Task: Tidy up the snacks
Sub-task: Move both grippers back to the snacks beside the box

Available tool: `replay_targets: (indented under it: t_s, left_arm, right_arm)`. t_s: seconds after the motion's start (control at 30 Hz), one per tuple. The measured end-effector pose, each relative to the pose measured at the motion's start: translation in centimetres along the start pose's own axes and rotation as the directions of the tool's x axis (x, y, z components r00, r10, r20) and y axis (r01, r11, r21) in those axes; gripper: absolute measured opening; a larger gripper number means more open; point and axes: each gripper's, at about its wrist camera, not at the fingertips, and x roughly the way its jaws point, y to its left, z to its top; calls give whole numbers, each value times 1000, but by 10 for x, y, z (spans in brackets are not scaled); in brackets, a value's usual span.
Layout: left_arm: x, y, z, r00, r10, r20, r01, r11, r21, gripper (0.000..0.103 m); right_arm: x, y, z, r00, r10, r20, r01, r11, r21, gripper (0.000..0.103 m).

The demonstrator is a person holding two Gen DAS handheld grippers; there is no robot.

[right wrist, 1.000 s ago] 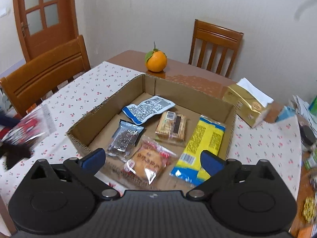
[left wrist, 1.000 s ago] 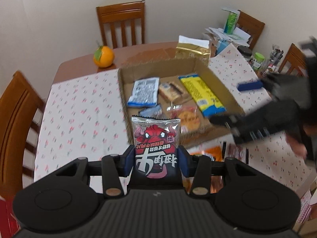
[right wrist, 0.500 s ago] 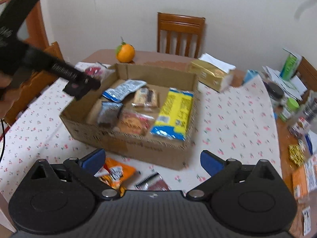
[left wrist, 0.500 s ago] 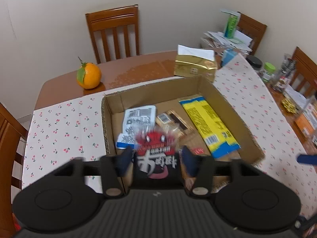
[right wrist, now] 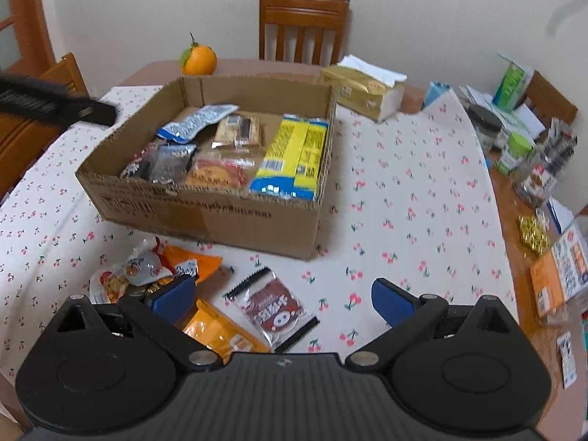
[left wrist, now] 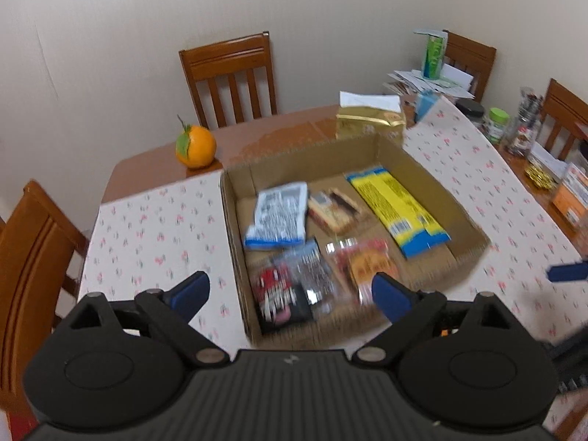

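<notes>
The open cardboard box holds several snack packets. A red-and-black packet lies in its near left corner, beside a silver packet. My left gripper hovers above that corner, jaws opening, with nothing between the pads. In the right wrist view, my right gripper stands open over loose packets in front of the box: a dark red packet and orange packets. It touches none of them. The left gripper's dark arm shows at the box's left.
An orange fruit and a gold tissue pack sit behind the box. Jars and papers crowd the table's right edge. Wooden chairs stand around. A flowered cloth lies bare right of the box.
My left gripper carried the red-and-black packet over the box, opened, and the packet now lies inside. My right gripper drew back from the box to the loose packets in front.
</notes>
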Motion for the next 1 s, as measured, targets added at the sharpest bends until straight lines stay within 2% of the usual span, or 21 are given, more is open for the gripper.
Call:
replay_targets:
  t_s: [0.27, 0.43, 0.5, 0.67, 1.0]
  left_arm:
    - [-9, -1, -53, 996, -32, -82, 33, 999, 11, 95]
    - [-9, 0, -73, 992, -57, -115, 63, 997, 49, 95]
    - [-9, 2, -78, 991, -61, -116, 68, 996, 63, 95]
    - [-4, 4, -83, 987, -90, -130, 102, 991, 85, 95]
    - [22, -17, -81, 973, -162, -164, 191, 966, 175, 95]
  right_arm:
    - [28, 15, -25, 992, -60, -113, 66, 997, 48, 103]
    - [32, 18, -29, 992, -24, -120, 41, 988, 148, 103]
    - [34, 22, -26, 994, -14, -109, 33, 985, 167, 103]
    - [45, 33, -25, 991, -55, -120, 76, 981, 179, 103]
    - [45, 11, -49, 974, -110, -196, 152, 965, 213, 103]
